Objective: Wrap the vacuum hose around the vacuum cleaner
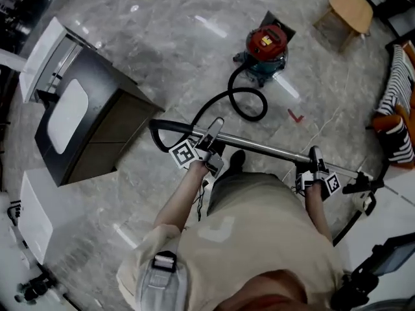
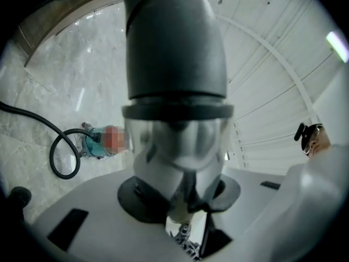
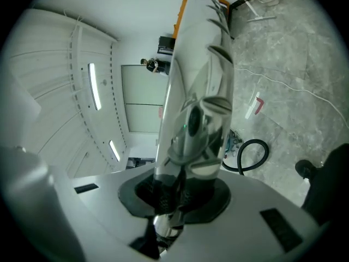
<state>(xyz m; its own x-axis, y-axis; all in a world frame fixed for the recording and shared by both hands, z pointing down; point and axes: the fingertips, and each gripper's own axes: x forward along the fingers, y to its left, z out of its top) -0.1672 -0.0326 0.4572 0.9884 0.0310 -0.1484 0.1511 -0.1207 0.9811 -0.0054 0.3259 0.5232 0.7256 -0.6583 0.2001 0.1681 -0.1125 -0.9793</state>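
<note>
Both grippers hold one long metal tube point(image 1: 266, 148), roughly level above the floor point(image 1: 162, 50) & across the person's front. The left gripper point(image 1: 215, 128) has its fingers clamped on the tube's left end, right where the chrome meets a dark grey curved handle point(image 1: 159, 129). In the left gripper view the tube fills the gap btw the fingers, pads pressed to it. The right gripper point(image 1: 316, 154) sits further right along the same tube, fingers likewise clamped on the chrome w/ no gap showing. A black hose point(image 1: 250, 118) runs from the handle out over the floor, makes one loose loop, then joins the vacuum cleaner point(image 1: 266, 43). That vac, red lid on a teal body, stands on the floor at the far side, well apart from the person; the hose lies beside it, not wound round it. A red mark point(image 1: 296, 116) is on the floor just right of the loop. A dark cabinet point(image 1: 97, 131) stands at left, a wooden stool point(image 1: 350, 8) far right, a striped cloth point(image 1: 402, 96) at the right edge.
</note>
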